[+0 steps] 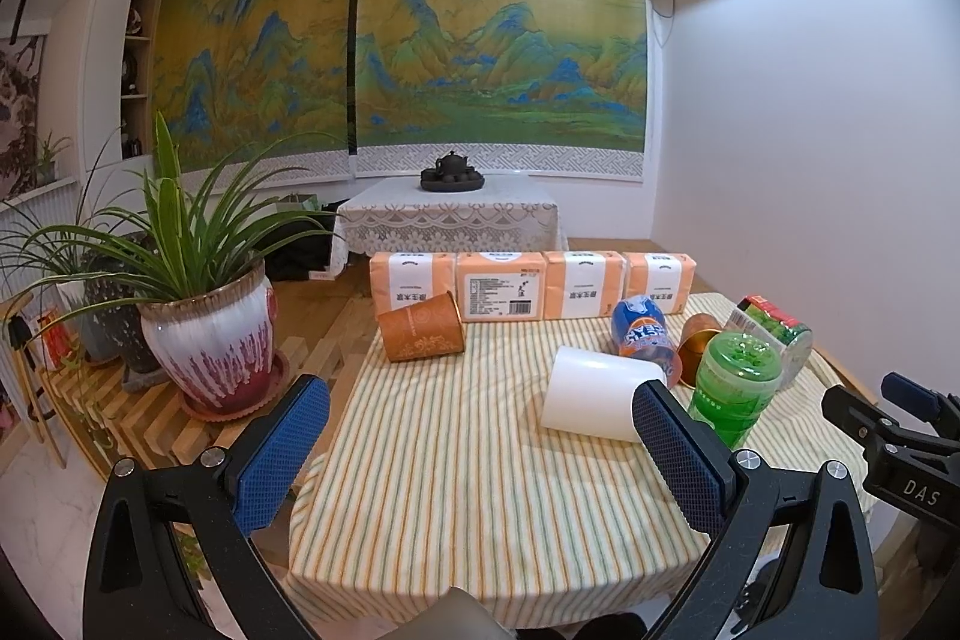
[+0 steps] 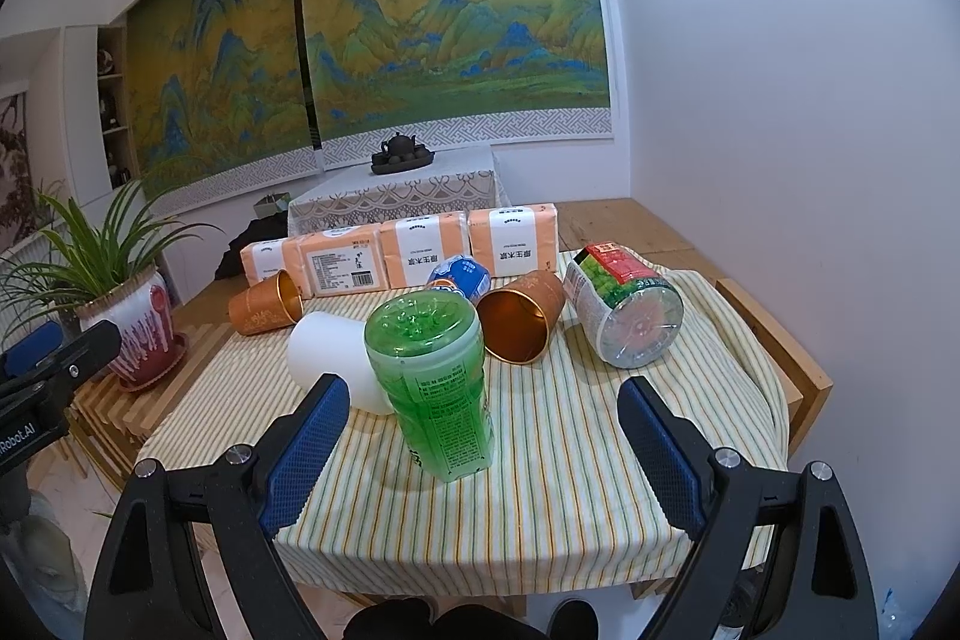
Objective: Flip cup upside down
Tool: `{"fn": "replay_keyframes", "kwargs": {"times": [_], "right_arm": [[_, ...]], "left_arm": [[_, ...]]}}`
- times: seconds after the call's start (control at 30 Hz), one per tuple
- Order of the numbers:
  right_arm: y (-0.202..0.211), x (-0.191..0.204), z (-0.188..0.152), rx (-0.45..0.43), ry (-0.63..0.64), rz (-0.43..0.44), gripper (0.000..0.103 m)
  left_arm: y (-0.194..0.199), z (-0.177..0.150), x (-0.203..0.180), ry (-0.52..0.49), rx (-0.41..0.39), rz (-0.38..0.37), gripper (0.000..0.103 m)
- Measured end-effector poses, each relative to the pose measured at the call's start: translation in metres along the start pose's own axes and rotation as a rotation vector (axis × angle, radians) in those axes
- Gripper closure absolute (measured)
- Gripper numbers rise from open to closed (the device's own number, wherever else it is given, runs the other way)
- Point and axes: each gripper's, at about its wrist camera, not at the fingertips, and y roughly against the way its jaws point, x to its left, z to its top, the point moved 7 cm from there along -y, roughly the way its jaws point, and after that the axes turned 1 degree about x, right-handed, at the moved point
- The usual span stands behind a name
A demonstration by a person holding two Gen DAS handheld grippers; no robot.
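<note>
Both the left gripper and right gripper gape wide, holding nothing; white cup lies sideways, orange cup too (gold interior empty).

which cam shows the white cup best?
Left wrist: the white cup lies on its side with most of its wall visible. In the right wrist view the green bottle hides part of the white cup.
</note>
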Motion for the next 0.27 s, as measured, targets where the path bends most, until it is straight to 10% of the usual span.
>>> {"fn": "replay_keyframes", "kwargs": {"times": [0.27], "right_arm": [[-0.0017, 0.0007, -0.0021, 0.004, 0.001, -0.003, 0.014]], "left_arm": [[-0.0036, -0.0025, -0.0007, -0.009, 0.008, 0.004, 0.001]]}}
